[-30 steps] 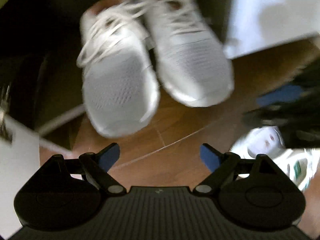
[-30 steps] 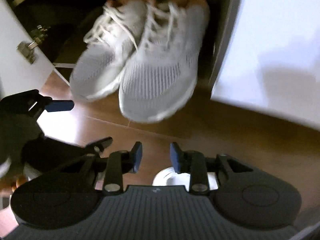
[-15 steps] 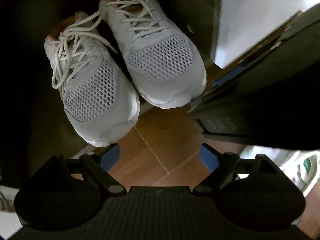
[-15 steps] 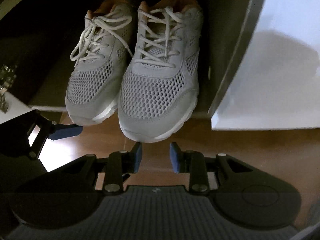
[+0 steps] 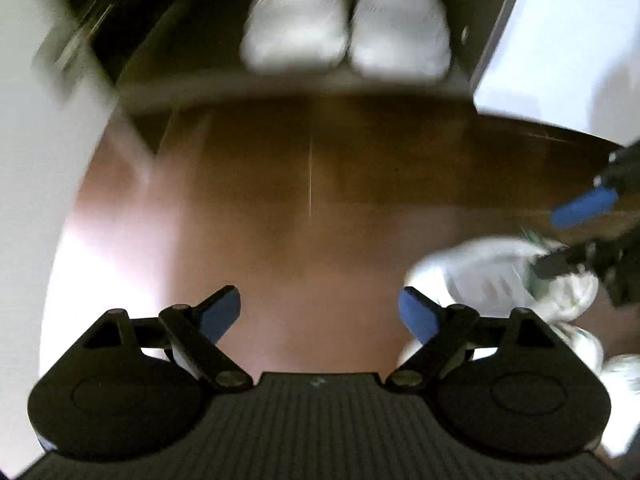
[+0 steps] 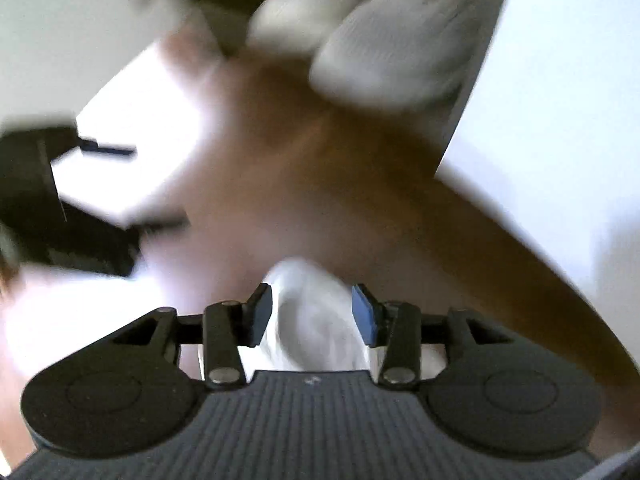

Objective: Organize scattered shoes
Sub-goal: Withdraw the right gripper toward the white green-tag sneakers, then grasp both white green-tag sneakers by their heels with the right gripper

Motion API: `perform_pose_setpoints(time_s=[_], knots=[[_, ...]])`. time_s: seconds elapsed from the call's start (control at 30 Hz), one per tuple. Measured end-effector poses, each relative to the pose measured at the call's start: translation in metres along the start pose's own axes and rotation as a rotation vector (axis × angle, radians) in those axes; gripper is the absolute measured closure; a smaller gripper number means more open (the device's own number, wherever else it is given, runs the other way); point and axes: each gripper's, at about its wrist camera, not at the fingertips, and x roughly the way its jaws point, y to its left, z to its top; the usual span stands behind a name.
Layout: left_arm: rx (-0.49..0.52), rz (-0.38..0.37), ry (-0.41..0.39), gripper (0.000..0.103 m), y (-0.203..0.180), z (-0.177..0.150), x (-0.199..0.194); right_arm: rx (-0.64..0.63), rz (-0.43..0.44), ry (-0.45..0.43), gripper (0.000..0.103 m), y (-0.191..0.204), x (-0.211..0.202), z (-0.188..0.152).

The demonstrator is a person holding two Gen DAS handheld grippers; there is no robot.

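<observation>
The left wrist view alone shows the grey sneakers (image 5: 346,20) side by side on the dark cabinet shelf (image 5: 280,84), toes at its edge above the wooden floor (image 5: 312,208). The left gripper (image 5: 320,312) hangs empty, fingers spread wide. Right of it, a white shoe (image 5: 496,276) lies on the floor under the right gripper (image 6: 312,314), whose fingers straddle it half-open; contact is too blurred to tell.

Bare wooden floor (image 5: 312,184) lies open ahead of the left claw (image 5: 319,312); grey sneakers (image 5: 344,20) fill the cabinet opening, white doors (image 5: 560,40) flanking it.
</observation>
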Motion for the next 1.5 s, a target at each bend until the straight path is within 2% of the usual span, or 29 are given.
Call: perform_pose_setpoints(time_s=[0.03,0.07,0.13,0.17,0.23,0.27,0.3,0.33,0.37,0.43,0.53,0.57,0.63,0.73,0.77,0.9,0.97,1.0,1.03,1.1,1.13,1.2,1.23,1.27,1.3,1.33,1.4,1.47,1.5], knots=[[-0.071,-0.005,0.035,0.015,-0.019,-0.023,-0.018,-0.102,-0.007,0.036,0.058,0.010,0.003,-0.011],[-0.100,-0.005,0.050,0.015,-0.025,-0.021,-0.024,-0.183,-0.016,0.060,0.057,0.019,0.006,-0.019],[-0.210,0.001,0.125,0.015,-0.034,-0.072,-0.056,-0.326,-0.068,0.064,0.049,0.043,0.020,-0.028],[-0.223,0.002,0.134,0.015,-0.032,-0.055,-0.045,-0.350,-0.083,0.065,0.047,0.048,0.027,-0.027],[-0.338,0.009,0.204,0.015,-0.047,-0.076,-0.057,-0.424,-0.140,0.076,0.038,0.063,0.052,-0.023],[-0.383,0.003,0.228,0.015,-0.053,-0.084,-0.060,-0.450,-0.157,0.090,0.037,0.063,0.061,-0.021],[-0.410,-0.007,0.239,0.015,-0.056,-0.087,-0.063,-0.475,-0.174,0.131,0.046,0.062,0.073,-0.022],[-0.435,-0.017,0.249,0.015,-0.059,-0.091,-0.066,-0.499,-0.194,0.210,0.074,0.061,0.092,-0.026],[-0.443,-0.028,0.253,0.015,-0.060,-0.089,-0.066,-0.482,-0.201,0.262,0.076,0.059,0.106,-0.027],[-0.428,-0.047,0.251,0.014,-0.062,-0.082,-0.066,-0.303,-0.176,0.281,0.089,0.044,0.106,-0.011],[-0.365,-0.053,0.238,0.014,-0.058,-0.085,-0.073,-0.003,-0.140,0.253,0.090,0.017,0.102,0.010],[-0.359,-0.048,0.235,0.014,-0.057,-0.089,-0.076,0.125,-0.137,0.206,0.090,0.005,0.100,0.021],[-0.372,-0.037,0.217,0.014,-0.043,-0.083,-0.075,0.235,-0.150,0.144,0.090,-0.005,0.099,0.036],[-0.379,-0.025,0.192,0.014,-0.025,-0.074,-0.070,0.571,-0.131,0.057,0.091,-0.035,0.102,0.077],[-0.373,-0.020,0.186,0.014,-0.022,-0.073,-0.068,0.624,-0.122,0.037,0.091,-0.039,0.102,0.084],[-0.266,0.012,0.145,0.014,-0.009,-0.058,-0.052,0.685,-0.103,-0.044,0.088,-0.045,0.108,0.121],[-0.183,0.035,0.129,0.014,-0.009,-0.050,-0.045,0.661,-0.098,-0.049,0.082,-0.045,0.108,0.127],[-0.141,0.046,0.122,0.014,-0.010,-0.047,-0.041,0.640,-0.099,-0.056,0.072,-0.044,0.105,0.126],[-0.071,0.057,0.099,0.014,-0.012,-0.042,-0.038,0.596,-0.114,-0.076,0.058,-0.039,0.097,0.122],[0.012,0.057,0.071,0.014,-0.018,-0.035,-0.029,0.445,-0.185,-0.159,0.050,-0.022,0.064,0.098],[0.070,0.054,0.052,0.014,-0.019,-0.029,-0.025,0.395,-0.209,-0.175,0.049,-0.015,0.052,0.085],[0.151,0.044,0.022,0.016,-0.021,-0.019,-0.012,0.378,-0.217,-0.137,0.049,-0.007,0.045,0.059],[0.248,0.049,-0.008,0.021,-0.023,-0.008,0.002,0.386,-0.212,-0.129,0.049,-0.005,0.046,0.053],[0.275,0.051,-0.016,0.022,-0.025,-0.005,0.007,0.402,-0.202,-0.115,0.049,-0.001,0.050,0.041],[0.367,0.058,-0.042,0.024,-0.027,0.004,0.017,0.419,-0.191,-0.100,0.049,0.003,0.053,0.029],[0.405,0.058,-0.051,0.027,-0.029,0.009,0.022,0.435,-0.181,-0.085,0.049,0.006,0.057,0.017],[0.509,0.042,-0.077,0.028,-0.034,0.025,0.040,0.482,-0.176,-0.099,0.049,0.007,0.065,0.015],[0.557,0.028,-0.081,0.028,-0.039,0.036,0.053,0.534,-0.179,-0.132,0.038,0.006,0.073,0.023],[0.590,0.005,-0.046,0.028,-0.041,0.042,0.066,0.561,-0.180,-0.148,0.033,0.005,0.077,0.027]])
